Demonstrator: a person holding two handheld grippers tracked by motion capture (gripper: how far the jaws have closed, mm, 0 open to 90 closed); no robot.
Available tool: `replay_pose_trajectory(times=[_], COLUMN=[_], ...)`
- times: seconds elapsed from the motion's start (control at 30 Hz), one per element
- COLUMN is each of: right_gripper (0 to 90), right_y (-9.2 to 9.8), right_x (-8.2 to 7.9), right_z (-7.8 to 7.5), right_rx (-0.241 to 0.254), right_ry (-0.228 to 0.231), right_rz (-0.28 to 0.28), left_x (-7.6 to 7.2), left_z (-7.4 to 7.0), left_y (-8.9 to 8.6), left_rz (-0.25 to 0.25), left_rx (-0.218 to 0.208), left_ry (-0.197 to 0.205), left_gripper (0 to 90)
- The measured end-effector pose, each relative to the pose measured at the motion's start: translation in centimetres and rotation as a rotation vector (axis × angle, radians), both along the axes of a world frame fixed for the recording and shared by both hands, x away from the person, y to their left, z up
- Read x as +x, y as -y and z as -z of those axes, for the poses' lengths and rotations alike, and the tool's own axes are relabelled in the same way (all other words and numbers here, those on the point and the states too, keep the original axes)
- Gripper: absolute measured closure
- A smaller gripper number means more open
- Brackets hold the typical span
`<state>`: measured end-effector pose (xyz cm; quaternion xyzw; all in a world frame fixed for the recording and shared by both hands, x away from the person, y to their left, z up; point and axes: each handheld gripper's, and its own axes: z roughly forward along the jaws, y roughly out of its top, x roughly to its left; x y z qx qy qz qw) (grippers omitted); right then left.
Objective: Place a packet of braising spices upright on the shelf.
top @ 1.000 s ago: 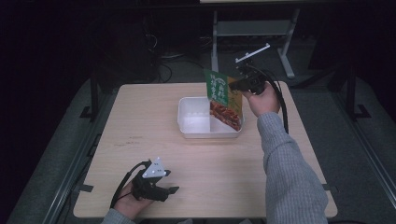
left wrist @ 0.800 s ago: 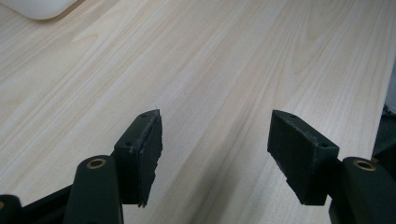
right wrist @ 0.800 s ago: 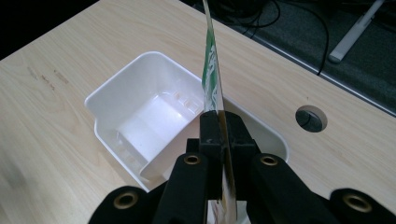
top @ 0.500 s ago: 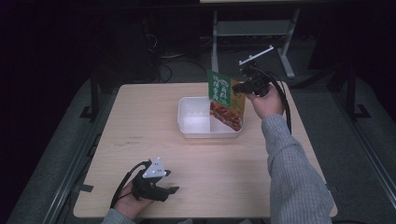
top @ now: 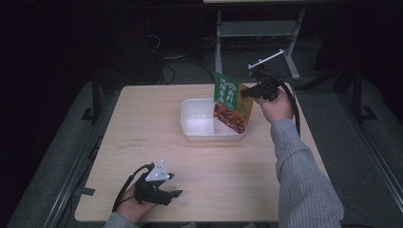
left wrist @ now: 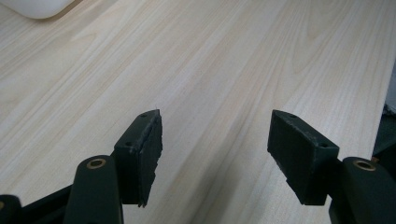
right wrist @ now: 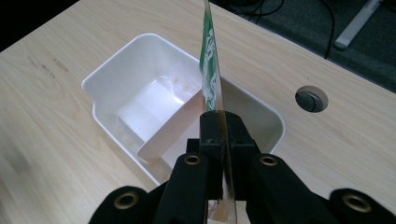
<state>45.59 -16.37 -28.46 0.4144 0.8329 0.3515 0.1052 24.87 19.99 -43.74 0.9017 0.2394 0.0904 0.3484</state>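
Lifted slightly higher than a second ago, one green food pouch (top: 231, 101) clamped by right gripper (top: 247, 92) above one white divided bin (top: 190, 118), left gripper (top: 172, 194) gaping empty over table (top: 142, 118).

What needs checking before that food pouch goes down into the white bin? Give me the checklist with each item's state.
1. Grip: right claw is shut on the edge of the food pouch. Ok.
2. Pouch position: it hangs over the right part of the white bin, lower end at rim level in the high view. Ok.
3. Target compartment: a divider splits the bin; the pouch lines up roughly above it, so which side it would enter: cannot tell.
4. Bin contents: both compartments look empty. Ok.
5. Left claw: open, low over bare table, far from the bin. Ok.
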Motion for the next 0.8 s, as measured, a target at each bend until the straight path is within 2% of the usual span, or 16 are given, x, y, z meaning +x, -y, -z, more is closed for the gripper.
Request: replay_pose_trajectory(times=[0.33,0.43,0.57,0.6,0.63,0.67,0.7,0.8], right_gripper=[84.0,77.2,66.1,66.1,60.3,60.3,55.1,50.9], right_y=[0.6,0.8,0.9,0.9,1.1,1.3,1.4,1.7], right_x=[-0.2,-0.3,-0.5,-0.5,-0.7,-0.8,-0.8,-1.1], right_z=[0.3,0.3,0.4,0.4,0.4,0.5,0.5,0.6], right_rx=[0.026,0.045,0.041,0.041,0.048,0.051,0.055,0.060], right_ry=[-0.016,-0.028,-0.034,-0.034,-0.046,-0.048,-0.049,-0.058], right_rz=[-0.005,-0.013,-0.007,-0.007,-0.010,-0.008,-0.004,-0.002], left_x=[0.0,0.0,0.0,0.0,0.0,0.0,0.0,0.0], left_z=[0.0,0.0,0.0,0.0,0.0,0.0,0.0,0.0], left_y=[-0.1,-0.1,-0.1,-0.1,-0.1,-0.1,-0.1,-0.1], left_rz=[-0.002,-0.003,-0.004,-0.004,-0.005,-0.007,-0.011,-0.011], left_rx=[-0.001,0.000,0.001,0.001,0.000,-0.002,-0.005,-0.004], left_ry=[0.000,0.001,0.002,0.002,0.002,0.001,-0.002,-0.002], left_gripper=[34.7,34.5,34.3,34.3,34.2,34.2,34.1,33.9])
